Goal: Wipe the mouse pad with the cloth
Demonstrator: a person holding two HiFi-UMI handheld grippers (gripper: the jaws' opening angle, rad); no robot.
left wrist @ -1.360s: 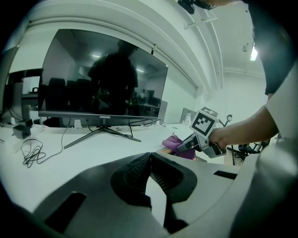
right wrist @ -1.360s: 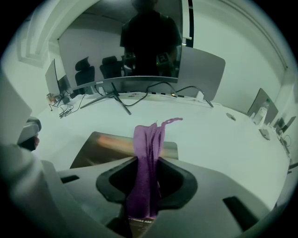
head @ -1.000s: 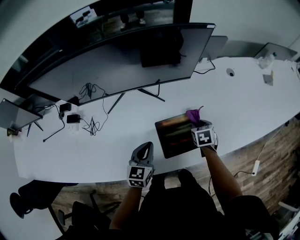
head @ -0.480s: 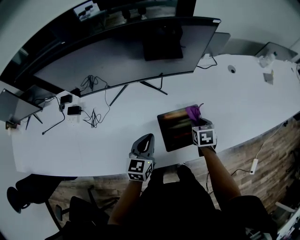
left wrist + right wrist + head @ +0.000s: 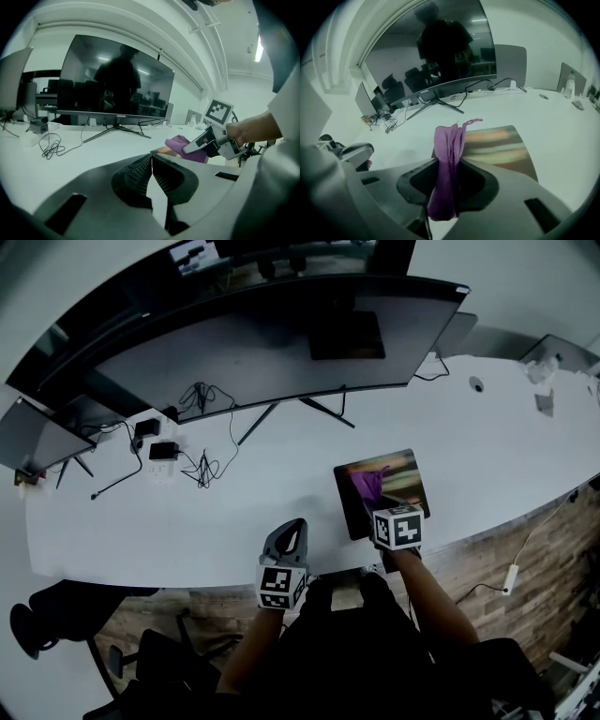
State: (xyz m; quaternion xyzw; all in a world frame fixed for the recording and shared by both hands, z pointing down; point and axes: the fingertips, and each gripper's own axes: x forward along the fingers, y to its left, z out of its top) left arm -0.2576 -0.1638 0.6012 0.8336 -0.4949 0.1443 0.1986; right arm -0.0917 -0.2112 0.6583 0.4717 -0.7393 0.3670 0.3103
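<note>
Head view: on the white curved worktop (image 5: 234, 493), the right tool (image 5: 372, 504) holds a purple fabric cloth (image 5: 366, 484) on the left part of the dark rectangular mouse pad (image 5: 405, 479). The left tool (image 5: 292, 531) sits near the worktop's front edge.

Left gripper view: its jaws are pressed together, empty.

Right gripper view: the jaws are clamped on the cloth, which trails forward onto the pad.
</note>
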